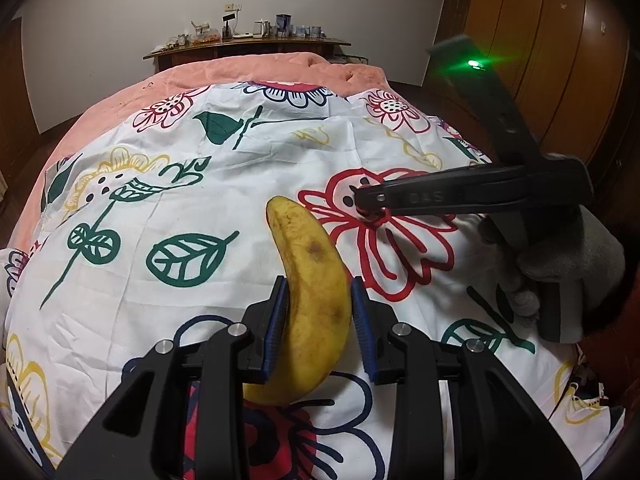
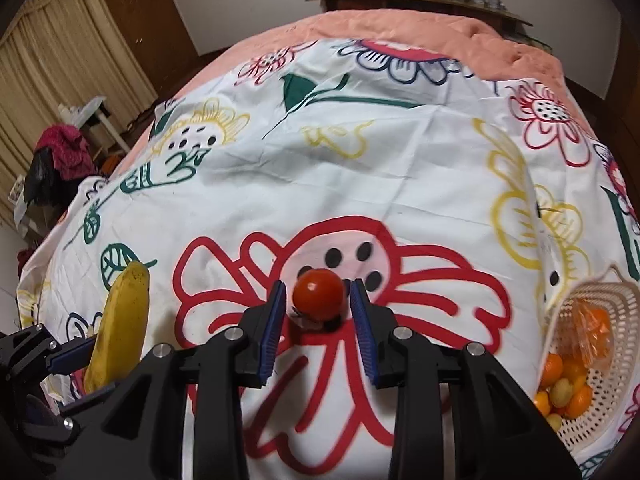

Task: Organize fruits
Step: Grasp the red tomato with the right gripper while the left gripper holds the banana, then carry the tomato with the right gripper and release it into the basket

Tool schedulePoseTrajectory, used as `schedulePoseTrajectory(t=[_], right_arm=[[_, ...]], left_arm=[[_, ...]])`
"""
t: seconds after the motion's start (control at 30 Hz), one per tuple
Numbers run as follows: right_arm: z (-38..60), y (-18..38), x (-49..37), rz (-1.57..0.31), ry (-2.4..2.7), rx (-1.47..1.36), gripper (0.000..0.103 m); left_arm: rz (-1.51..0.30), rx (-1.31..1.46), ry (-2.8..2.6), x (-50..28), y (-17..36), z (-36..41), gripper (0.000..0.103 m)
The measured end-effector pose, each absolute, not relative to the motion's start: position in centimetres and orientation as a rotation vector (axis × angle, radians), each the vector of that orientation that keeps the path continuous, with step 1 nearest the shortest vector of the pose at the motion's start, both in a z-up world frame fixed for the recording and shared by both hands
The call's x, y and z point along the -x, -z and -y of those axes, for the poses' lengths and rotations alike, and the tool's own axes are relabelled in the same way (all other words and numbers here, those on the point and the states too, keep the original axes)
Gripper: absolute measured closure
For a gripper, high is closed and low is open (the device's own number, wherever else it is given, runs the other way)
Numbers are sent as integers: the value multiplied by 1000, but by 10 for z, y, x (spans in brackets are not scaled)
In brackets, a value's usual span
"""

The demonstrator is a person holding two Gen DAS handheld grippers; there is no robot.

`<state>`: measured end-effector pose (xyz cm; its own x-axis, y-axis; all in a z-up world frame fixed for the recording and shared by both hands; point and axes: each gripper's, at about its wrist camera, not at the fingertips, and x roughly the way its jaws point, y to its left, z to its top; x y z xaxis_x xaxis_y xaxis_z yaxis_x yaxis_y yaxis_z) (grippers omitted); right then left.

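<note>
The left gripper (image 1: 319, 312) was clamped on the banana (image 1: 310, 300), its blue pads pressed against the fruit's thick middle while the banana's far tip pointed away across the flowered sheet (image 1: 224, 208). Just right of the banana, over the big red flower print, the right gripper (image 2: 319, 308) sat around a small red tomato (image 2: 319, 293); its jaws stood narrow, yet thin gaps seemed to show on both sides, so I could not tell whether the pads truly gripped it. The basket (image 2: 600, 300) of oranges and other small fruit lay tipped on its side well to the right of the banana. The risk, as I judged it: the round tomato could squirt free or roll down the soft bedding if lifted half-pinched, and hard squeezing could bruise the ripe banana.
</note>
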<state>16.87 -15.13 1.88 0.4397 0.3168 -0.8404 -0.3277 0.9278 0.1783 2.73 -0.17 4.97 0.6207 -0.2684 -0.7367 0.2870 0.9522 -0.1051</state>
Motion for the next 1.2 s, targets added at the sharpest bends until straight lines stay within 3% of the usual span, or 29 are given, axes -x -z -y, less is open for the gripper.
schedulePoseTrajectory(t=[0.13,0.23,0.43,0.5,0.63,0.8,0.9,1.2], right_arm=[[145,-12,-175,-1068,-385,38,70],[145,-12,-174,-1065,-379,42,75],[156,-24,-161,-1009,-360,34,75],[165,-30,-155,-989,-356,10,75],[186,-37,-146,-967,-344,-50,75],[210,-39,-136,-956,-326,-117,75],[221,-39,-130,-948,-316,-141,75],[244,-46,-109,-903,-306,-190,75]], left_arm=[[-849,-19,325,-27,-46,2,75],[-834,-13,330,-26,-50,3,76],[-837,-23,313,-26,-50,4,75],[-858,-23,315,-26,-47,4,73],[-874,-39,314,-24,-41,3,58],[-877,-81,319,-21,-37,9,54],[-878,-124,305,-22,-34,13,54],[-888,-163,294,-30,-31,17,68]])
